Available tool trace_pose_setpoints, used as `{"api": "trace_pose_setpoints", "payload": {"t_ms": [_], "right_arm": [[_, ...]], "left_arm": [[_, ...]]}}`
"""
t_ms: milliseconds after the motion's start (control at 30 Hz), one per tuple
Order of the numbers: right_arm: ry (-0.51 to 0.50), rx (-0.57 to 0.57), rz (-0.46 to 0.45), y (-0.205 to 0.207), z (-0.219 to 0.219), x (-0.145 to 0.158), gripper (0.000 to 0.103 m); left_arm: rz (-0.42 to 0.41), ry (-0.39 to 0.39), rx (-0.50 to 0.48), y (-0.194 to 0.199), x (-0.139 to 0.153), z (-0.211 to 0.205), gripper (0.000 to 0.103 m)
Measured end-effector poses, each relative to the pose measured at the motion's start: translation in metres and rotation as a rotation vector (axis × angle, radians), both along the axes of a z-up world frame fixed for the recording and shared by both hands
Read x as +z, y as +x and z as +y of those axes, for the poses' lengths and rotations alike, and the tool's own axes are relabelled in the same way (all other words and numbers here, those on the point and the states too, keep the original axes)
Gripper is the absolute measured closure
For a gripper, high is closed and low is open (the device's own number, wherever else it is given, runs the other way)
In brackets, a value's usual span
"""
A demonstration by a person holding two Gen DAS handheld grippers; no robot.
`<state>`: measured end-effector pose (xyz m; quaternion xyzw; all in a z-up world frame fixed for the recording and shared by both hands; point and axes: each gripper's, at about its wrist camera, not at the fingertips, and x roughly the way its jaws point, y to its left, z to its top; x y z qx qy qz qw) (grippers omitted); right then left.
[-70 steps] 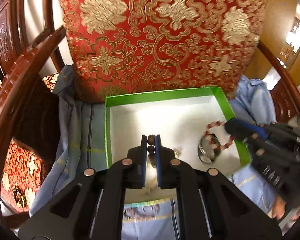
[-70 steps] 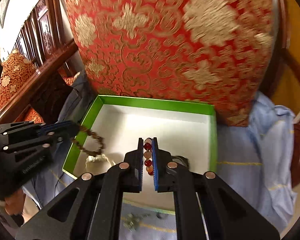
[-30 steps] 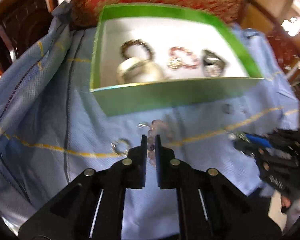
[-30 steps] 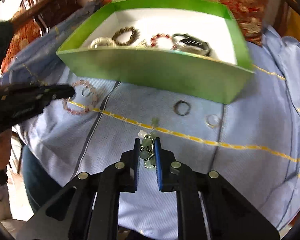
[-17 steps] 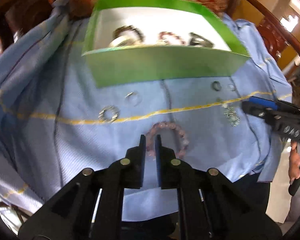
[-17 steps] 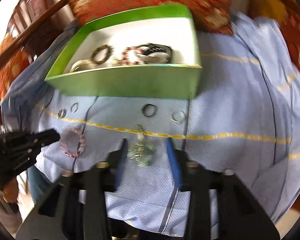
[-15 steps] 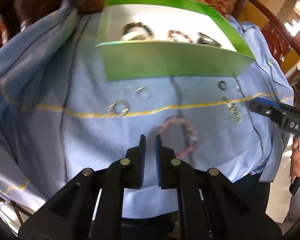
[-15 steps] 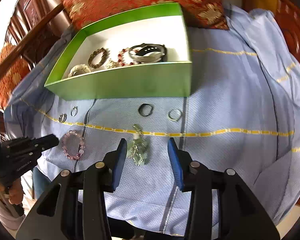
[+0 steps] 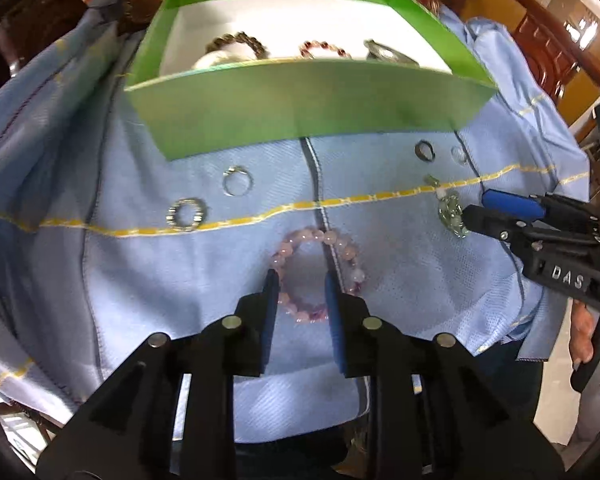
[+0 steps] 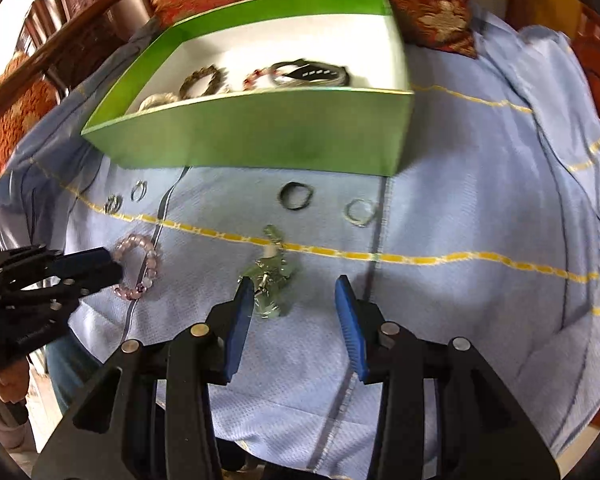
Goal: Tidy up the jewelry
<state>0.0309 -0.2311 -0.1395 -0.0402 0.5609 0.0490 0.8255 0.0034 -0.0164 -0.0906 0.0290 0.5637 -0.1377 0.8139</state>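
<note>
A green box (image 9: 308, 108) is sitting ahead of both tools. The left hand-held gripper (image 9: 302, 280) is opening around a pink bracelet (image 9: 318, 274) lying on blue cloth (image 9: 140, 272). The right hand-held gripper (image 10: 296, 290) is standing parted, a pale green pendant (image 10: 270, 280) lying unpinched beside its left pad.

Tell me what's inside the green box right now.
Inside the green box: a brown bead bracelet, a red bead bracelet, a watch and a pale bangle. The front wall hides their lower parts.

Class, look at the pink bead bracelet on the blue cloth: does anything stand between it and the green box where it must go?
The box's near wall faces the pink bracelet, so it must be lifted over. Only bare blue cloth lies between them.
</note>
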Motion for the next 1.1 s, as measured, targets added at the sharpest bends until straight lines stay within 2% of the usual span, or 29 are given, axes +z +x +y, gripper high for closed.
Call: {"api": "trace_pose_setpoints", "payload": {"t_ms": [100,133,167,200,300,433,500,533,567,600,667,800,933,1100], "right_arm": [[-0.001,0.038,0.027,-0.001,0.009,-0.010,0.064],[-0.017,0.054,0.021,-0.003,0.012,-0.011,0.074],[-0.033,0.071,0.015,-0.005,0.016,-0.011,0.091],[-0.034,0.095,0.020,-0.007,0.020,-0.011,0.095],[-0.011,0.128,0.026,-0.011,0.024,-0.008,0.095],[-0.011,0.131,-0.019,-0.015,0.023,0.011,0.095],[0.037,0.144,-0.056,-0.016,0.020,0.025,0.095],[0.069,0.144,-0.071,-0.016,0.017,0.030,0.094],[0.078,0.130,-0.075,-0.016,0.014,0.032,0.085],[0.064,0.088,-0.071,-0.013,0.008,0.033,0.074],[0.023,0.022,-0.058,-0.008,-0.003,0.030,0.072],[0.002,-0.035,-0.021,-0.008,-0.019,0.022,0.066],[-0.007,-0.020,0.001,-0.011,-0.017,0.014,0.066],[-0.022,0.040,0.013,-0.011,0.006,0.004,0.062]], "left_arm": [[-0.013,0.019,-0.004,0.000,-0.001,-0.005,0.075],[-0.015,0.022,-0.004,0.000,-0.001,-0.005,0.075],[-0.015,0.033,0.000,-0.001,-0.002,-0.005,0.075],[-0.006,0.041,0.004,-0.001,-0.003,-0.004,0.075],[0.004,0.033,0.014,-0.002,-0.004,0.004,0.075],[-0.010,0.034,0.030,-0.004,0.000,0.010,0.075],[-0.016,0.034,0.032,-0.004,0.003,0.013,0.075],[-0.016,0.034,0.033,-0.003,0.003,0.013,0.075],[-0.014,0.038,0.034,-0.002,0.002,0.012,0.075],[-0.012,0.041,0.033,-0.001,0.001,0.012,0.075],[-0.006,0.045,0.033,0.000,-0.002,0.009,0.075],[-0.001,0.054,0.021,0.000,-0.005,0.004,0.072],[-0.002,0.065,0.015,0.001,-0.007,0.000,0.071],[-0.021,0.109,-0.001,0.000,-0.008,-0.009,0.067]]}}
